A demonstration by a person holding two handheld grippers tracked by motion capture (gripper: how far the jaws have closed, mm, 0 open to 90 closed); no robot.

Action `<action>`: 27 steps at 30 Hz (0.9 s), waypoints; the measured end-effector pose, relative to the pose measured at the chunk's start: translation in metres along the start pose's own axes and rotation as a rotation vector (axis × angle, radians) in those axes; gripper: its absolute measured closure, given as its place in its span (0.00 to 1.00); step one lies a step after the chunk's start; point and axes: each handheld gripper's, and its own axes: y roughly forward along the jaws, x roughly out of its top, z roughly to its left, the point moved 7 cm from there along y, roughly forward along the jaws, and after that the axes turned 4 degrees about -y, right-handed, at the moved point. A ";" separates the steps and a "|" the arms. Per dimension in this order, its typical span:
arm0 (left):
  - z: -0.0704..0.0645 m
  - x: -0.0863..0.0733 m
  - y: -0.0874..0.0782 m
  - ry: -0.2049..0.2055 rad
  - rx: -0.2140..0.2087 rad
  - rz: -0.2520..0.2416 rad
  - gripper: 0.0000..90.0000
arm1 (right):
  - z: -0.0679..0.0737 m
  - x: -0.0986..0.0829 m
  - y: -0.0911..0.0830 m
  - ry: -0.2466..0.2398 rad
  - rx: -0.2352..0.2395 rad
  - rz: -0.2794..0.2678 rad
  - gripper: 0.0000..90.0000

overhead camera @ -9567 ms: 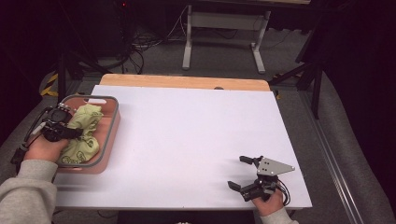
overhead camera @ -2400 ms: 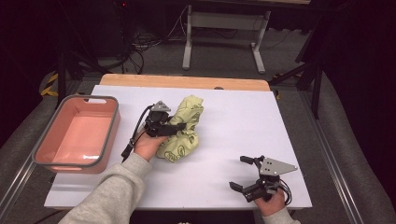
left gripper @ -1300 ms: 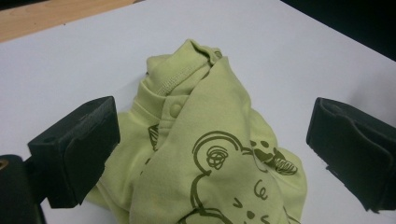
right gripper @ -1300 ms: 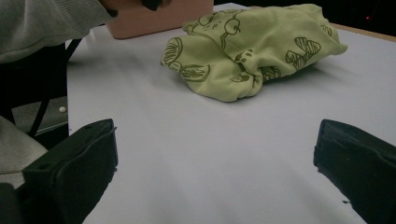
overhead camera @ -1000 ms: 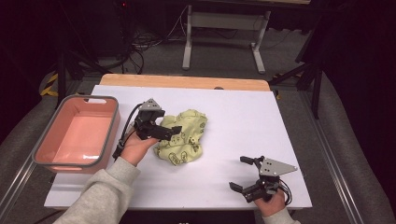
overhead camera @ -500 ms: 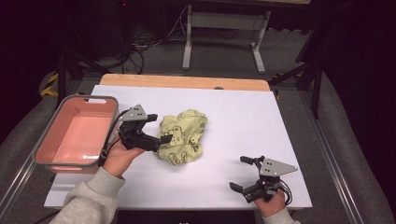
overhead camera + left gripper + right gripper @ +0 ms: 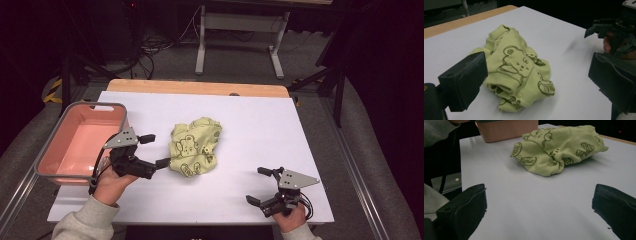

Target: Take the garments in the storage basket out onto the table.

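White table top covers most of the scene, with a wooden strip at its far edge and a dark floor with cables behind it. On this table the left gripper has its two black jaws spread wide, and nothing is between them. Its near jaw tip is almost at the edge of the green garment, but it does not pinch it. The garment is a crumpled light green cloth with a printed bear, and it lies in a heap near the middle of the table, just to the right of the left gripper. The pink basin stands on the other side of the left gripper. The right gripper rests well apart from the garment, near the front edge of the table, also with spread jaws holding nothing.
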 end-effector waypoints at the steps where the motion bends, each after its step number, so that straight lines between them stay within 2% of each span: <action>1: 0.000 -0.003 -0.002 -0.005 -0.003 -0.006 0.04 | 0.000 0.000 0.000 0.000 0.000 0.000 0.00; 8: 0.002 -0.029 -0.006 -0.012 0.002 -0.027 0.04 | 0.000 0.000 0.000 0.001 0.005 -0.003 0.00; 11: 0.003 -0.039 -0.007 -0.002 0.014 -0.041 0.04 | 0.000 0.000 0.000 0.003 0.007 -0.003 0.00; 16: 0.005 -0.053 -0.005 -0.030 -0.004 -0.059 0.04 | 0.000 0.000 -0.001 0.006 0.009 -0.004 0.00; 22: 0.008 -0.067 -0.003 -0.050 -0.002 -0.081 0.03 | 0.000 0.000 -0.001 0.006 0.010 -0.004 0.00; 25: 0.010 -0.073 -0.003 -0.087 -0.019 -0.107 0.03 | 0.000 -0.001 -0.001 0.007 0.012 -0.004 0.00; 27: 0.012 -0.076 -0.002 -0.097 -0.008 -0.111 0.03 | 0.000 -0.001 -0.001 0.007 0.013 -0.004 0.00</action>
